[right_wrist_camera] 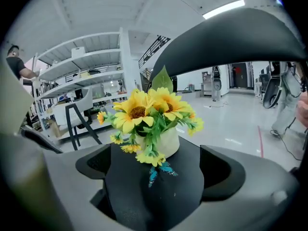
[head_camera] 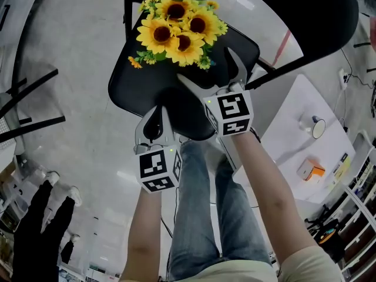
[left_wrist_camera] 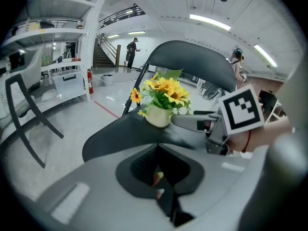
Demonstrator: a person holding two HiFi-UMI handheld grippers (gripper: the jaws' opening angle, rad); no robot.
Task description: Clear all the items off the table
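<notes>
A bunch of yellow sunflowers (head_camera: 176,25) in a cream pot (right_wrist_camera: 168,141) stands upright on the black seat (head_camera: 132,84) of a chair. My right gripper (head_camera: 208,75) is open just in front of the pot, its jaws spread wide over the seat and touching nothing. In the right gripper view the right gripper (right_wrist_camera: 156,174) frames the pot, which sits just beyond the jaw tips. My left gripper (head_camera: 154,122) is shut and empty at the seat's near edge, lower and to the left. From the left gripper view the left gripper (left_wrist_camera: 159,172) looks at the pot (left_wrist_camera: 158,115).
The chair's black backrest (head_camera: 305,16) curves over the far right. A white table (head_camera: 294,116) at the right carries a small orange-and-white box (head_camera: 309,170) and a round object (head_camera: 317,127). My legs in jeans (head_camera: 200,216) are below. Shelving and dark chair frames (head_camera: 29,98) stand at the left.
</notes>
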